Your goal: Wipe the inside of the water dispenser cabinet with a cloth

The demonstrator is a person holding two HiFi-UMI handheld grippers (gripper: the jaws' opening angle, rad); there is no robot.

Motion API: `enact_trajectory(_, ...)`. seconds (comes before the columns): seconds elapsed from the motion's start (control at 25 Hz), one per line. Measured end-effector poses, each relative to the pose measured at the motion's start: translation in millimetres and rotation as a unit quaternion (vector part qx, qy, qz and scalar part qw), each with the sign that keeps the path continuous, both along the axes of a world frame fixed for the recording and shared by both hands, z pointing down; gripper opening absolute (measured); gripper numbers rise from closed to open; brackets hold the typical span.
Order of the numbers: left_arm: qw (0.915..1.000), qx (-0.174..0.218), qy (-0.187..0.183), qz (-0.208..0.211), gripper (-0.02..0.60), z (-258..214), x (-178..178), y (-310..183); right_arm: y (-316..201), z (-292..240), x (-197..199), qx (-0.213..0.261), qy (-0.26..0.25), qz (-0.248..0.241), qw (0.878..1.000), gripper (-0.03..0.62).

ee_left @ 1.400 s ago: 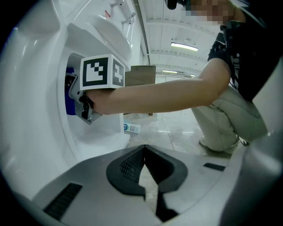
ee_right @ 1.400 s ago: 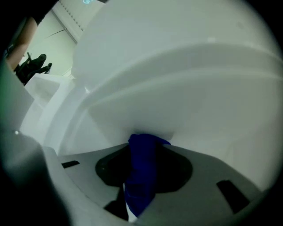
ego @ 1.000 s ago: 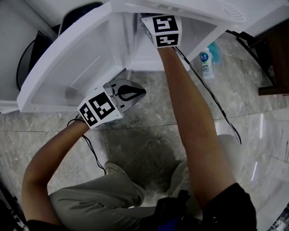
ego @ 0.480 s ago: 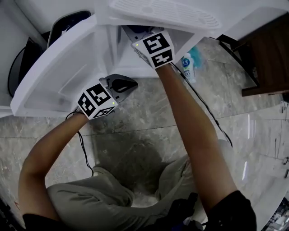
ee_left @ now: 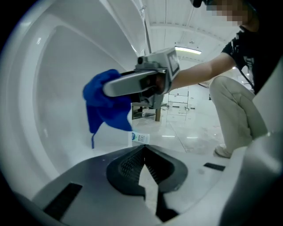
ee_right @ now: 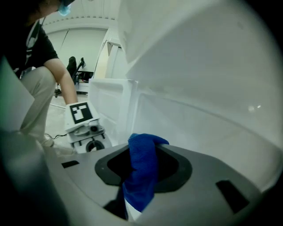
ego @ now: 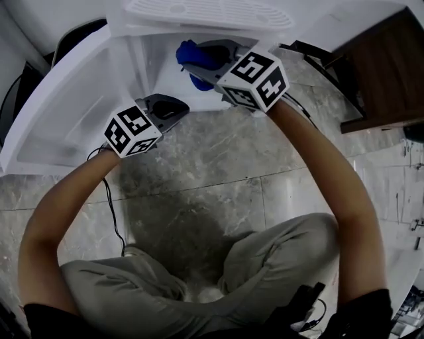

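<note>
The white water dispenser cabinet (ego: pixel 165 63) stands open, its door (ego: pixel 59 112) swung out to the left. My right gripper (ego: pixel 192 66) is at the cabinet opening, shut on a blue cloth (ego: pixel 188 51). In the right gripper view the cloth (ee_right: pixel 143 176) hangs bunched between the jaws, close to the white inner wall (ee_right: pixel 199 110). My left gripper (ego: pixel 179 111) is shut and empty, low beside the door's inner face. The left gripper view shows its closed jaws (ee_left: pixel 144 152) below the right gripper (ee_left: pixel 110 88) and the dangling cloth (ee_left: pixel 104 112).
A white grille (ego: pixel 205 12) tops the cabinet front. A dark wooden cabinet (ego: pixel 381 73) stands at the right. A small bottle (ee_left: pixel 139 138) stands on the marble floor behind. A black cable (ego: pixel 109 205) trails from the left gripper. The person's knees (ego: pixel 265 265) are below.
The right gripper has come back out of the cabinet's depth and swung left, so the blue cloth now shows. The left gripper has shifted a little along the door.
</note>
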State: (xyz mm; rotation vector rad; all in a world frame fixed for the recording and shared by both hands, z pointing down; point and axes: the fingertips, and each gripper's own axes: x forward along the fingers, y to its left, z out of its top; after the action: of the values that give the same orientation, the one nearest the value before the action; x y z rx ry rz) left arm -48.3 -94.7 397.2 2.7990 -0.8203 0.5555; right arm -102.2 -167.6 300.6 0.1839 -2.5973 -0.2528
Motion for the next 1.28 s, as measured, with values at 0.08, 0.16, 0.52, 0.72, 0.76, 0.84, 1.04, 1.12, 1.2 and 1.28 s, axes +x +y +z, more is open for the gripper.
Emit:
enact_trajectory(0.08,0.9997,-0.018,0.004,-0.014,0.008,9.0,-5.5,-1.2,9.3,9.0,28.5,-0.012,0.002,0.008,1.000,0.115)
enact_trajectory(0.16,0.9976,-0.044,0.034,-0.042,0.008,12.8,-8.6,-6.4,13.6,24.8,57.1,-0.049,-0.001,0.033,0.998,0.115)
enact_trajectory(0.52,0.9981,-0.027,0.030,-0.045,0.008,1.1,9.7,-28.6,46.2,67.7,103.7,-0.129,0.024,0.050,0.990,0.115)
enact_trajectory(0.72,0.9982,-0.024,0.033,-0.044,0.008,-3.9,15.0,-33.6,59.7,88.6,110.1,-0.143,0.044,0.040,0.988,0.115)
enact_trajectory(0.76,0.9984,-0.025,0.029,-0.041,0.008,-1.6,16.2,-32.0,60.5,92.8,111.3,-0.147,0.047,0.041,0.987,0.115)
enact_trajectory(0.84,0.9992,-0.026,0.013,-0.027,0.008,6.1,19.9,-27.2,62.5,100.6,113.6,-0.151,0.056,0.041,0.986,0.115)
enact_trajectory(1.04,0.9994,-0.030,-0.017,-0.009,0.008,24.1,23.7,-21.9,61.9,111.6,117.5,-0.156,0.067,0.041,0.985,0.115)
enact_trajectory(1.12,0.9993,-0.033,-0.010,-0.013,0.008,24.3,24.3,-24.5,58.9,113.5,120.3,-0.161,0.065,0.049,0.984,0.115)
enact_trajectory(1.2,0.9992,-0.035,-0.003,-0.016,0.008,24.6,26.5,-26.0,58.1,116.2,123.4,-0.163,0.068,0.051,0.983,0.115)
enact_trajectory(1.28,0.9990,-0.039,0.002,-0.019,0.008,26.9,28.5,-25.3,59.0,119.6,125.4,-0.166,0.072,0.050,0.982,0.115)
